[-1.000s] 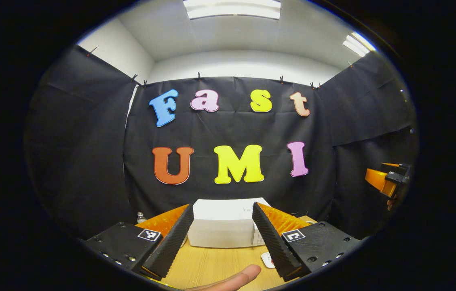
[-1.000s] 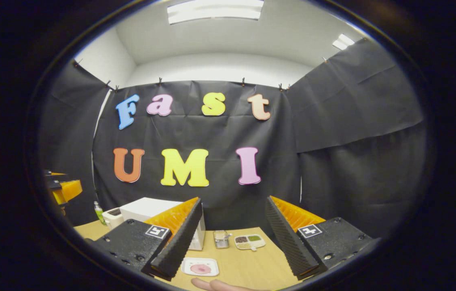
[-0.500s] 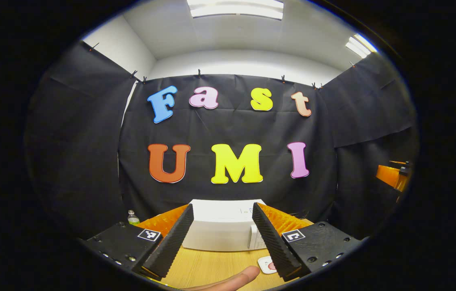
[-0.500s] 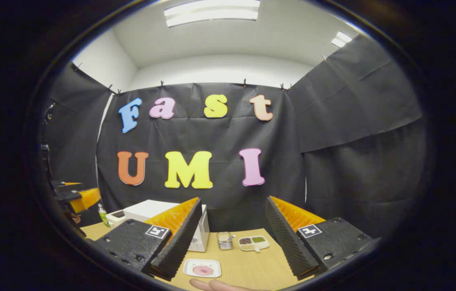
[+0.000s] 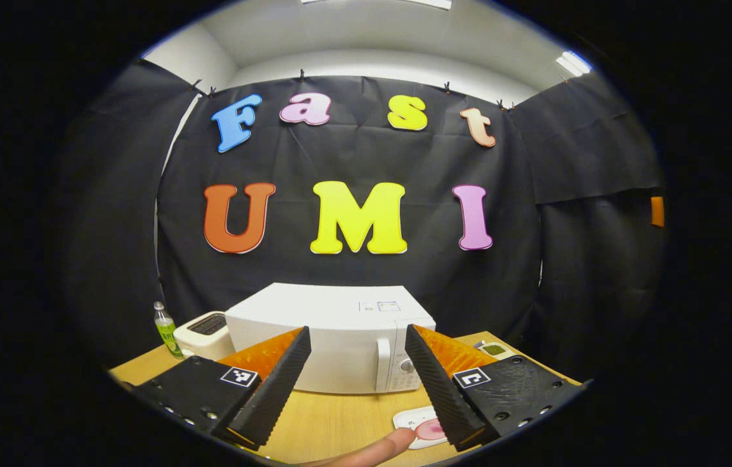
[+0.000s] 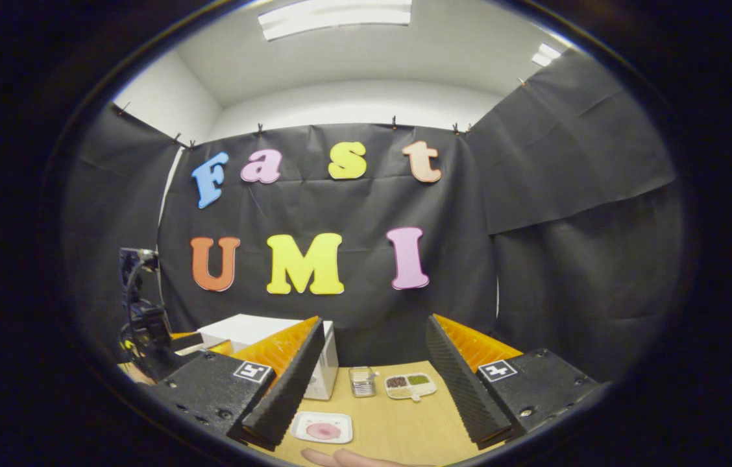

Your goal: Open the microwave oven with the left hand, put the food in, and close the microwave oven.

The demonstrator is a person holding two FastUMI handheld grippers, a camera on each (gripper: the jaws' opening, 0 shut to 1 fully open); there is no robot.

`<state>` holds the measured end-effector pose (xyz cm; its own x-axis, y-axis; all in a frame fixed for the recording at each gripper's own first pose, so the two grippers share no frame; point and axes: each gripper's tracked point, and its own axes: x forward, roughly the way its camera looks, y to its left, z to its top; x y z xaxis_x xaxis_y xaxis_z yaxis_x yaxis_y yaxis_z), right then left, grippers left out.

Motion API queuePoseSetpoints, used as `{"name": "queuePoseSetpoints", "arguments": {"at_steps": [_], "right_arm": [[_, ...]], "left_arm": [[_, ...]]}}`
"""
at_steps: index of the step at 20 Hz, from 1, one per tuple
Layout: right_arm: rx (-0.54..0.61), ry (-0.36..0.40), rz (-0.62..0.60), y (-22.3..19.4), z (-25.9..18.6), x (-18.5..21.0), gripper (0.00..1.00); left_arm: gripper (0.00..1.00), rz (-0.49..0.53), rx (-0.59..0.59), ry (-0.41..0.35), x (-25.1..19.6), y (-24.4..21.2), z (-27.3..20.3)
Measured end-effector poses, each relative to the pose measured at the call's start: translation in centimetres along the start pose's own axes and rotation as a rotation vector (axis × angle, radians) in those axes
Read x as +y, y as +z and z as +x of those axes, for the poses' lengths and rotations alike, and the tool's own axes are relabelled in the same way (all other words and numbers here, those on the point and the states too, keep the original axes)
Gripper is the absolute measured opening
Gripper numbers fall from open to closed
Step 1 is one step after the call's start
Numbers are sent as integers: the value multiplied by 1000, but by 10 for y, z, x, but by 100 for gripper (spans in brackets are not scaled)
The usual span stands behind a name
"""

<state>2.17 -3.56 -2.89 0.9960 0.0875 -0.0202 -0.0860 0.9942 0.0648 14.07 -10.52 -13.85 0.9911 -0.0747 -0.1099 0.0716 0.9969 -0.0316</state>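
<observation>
A white microwave (image 5: 330, 340) stands on the wooden table (image 5: 333, 421) with its door closed and its handle (image 5: 379, 363) on the right side of the door. My left gripper (image 5: 357, 332) is open and empty, a short way in front of the microwave. A white plate with pink food (image 5: 421, 428) lies by its right finger. My right gripper (image 6: 375, 321) is open and empty above the table, with the same plate of food (image 6: 322, 428) below its left finger. The microwave (image 6: 256, 327) is partly hidden behind that finger. The left gripper's body (image 6: 145, 324) shows at the left.
A white toaster (image 5: 204, 334) and a small green bottle (image 5: 165, 327) stand left of the microwave. A small glass jar (image 6: 361, 381) and a divided dish (image 6: 410, 384) sit at the back of the table. A person's finger (image 5: 372, 451) shows at the bottom edge.
The left gripper has come down and tipped toward the table, so the microwave's front, the toaster and the plate now show more fully. The right gripper has barely moved. Both stay open.
</observation>
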Motion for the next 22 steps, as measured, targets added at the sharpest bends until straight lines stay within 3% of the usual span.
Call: {"name": "queuePoseSetpoints", "arguments": {"at_steps": [1,2,3,4,9,10,13,14,15,16,17,18,19,20,21,22], "right_arm": [[-4,-8,6,-1,2,-4,92],[-5,-16,7,-3,4,-8,100],[-5,-19,6,-4,5,-12,100],[-7,-16,5,-6,6,-12,92],[-13,-30,-5,-13,11,-28,92],[-11,-32,-4,-16,14,-30,100],[5,-30,-4,-24,16,-38,100],[11,-35,-2,-27,18,-42,92],[20,-43,-1,-31,19,-46,92],[30,-47,0,-35,19,-51,100],[35,-46,6,-37,18,-54,100],[29,-43,18,-36,16,-55,92],[16,-38,29,-31,14,-55,92],[5,-34,32,-31,12,-56,100],[2,-36,32,-32,12,-57,100],[5,-39,30,-35,13,-60,100]], "left_arm": [[93,9,23,2,-4,-13,12],[93,16,36,-6,-11,-25,25],[93,24,41,-14,-18,-36,36],[93,29,47,-15,-21,-48,47],[93,20,127,-25,-39,-109,91],[93,9,135,-30,-41,-118,99],[93,5,181,-19,-39,-145,122],[93,0,207,-7,-35,-154,127],[93,-10,218,2,-34,-162,132],[93,-6,221,15,-29,-166,138],[94,9,206,29,-24,-167,145],[92,22,200,17,-26,-170,152],[65,21,219,-24,-34,-177,156],[66,16,238,-55,-39,-185,157],[53,2,240,-63,-41,-188,158],[49,-8,237,-54,-40,-188,158]]}}
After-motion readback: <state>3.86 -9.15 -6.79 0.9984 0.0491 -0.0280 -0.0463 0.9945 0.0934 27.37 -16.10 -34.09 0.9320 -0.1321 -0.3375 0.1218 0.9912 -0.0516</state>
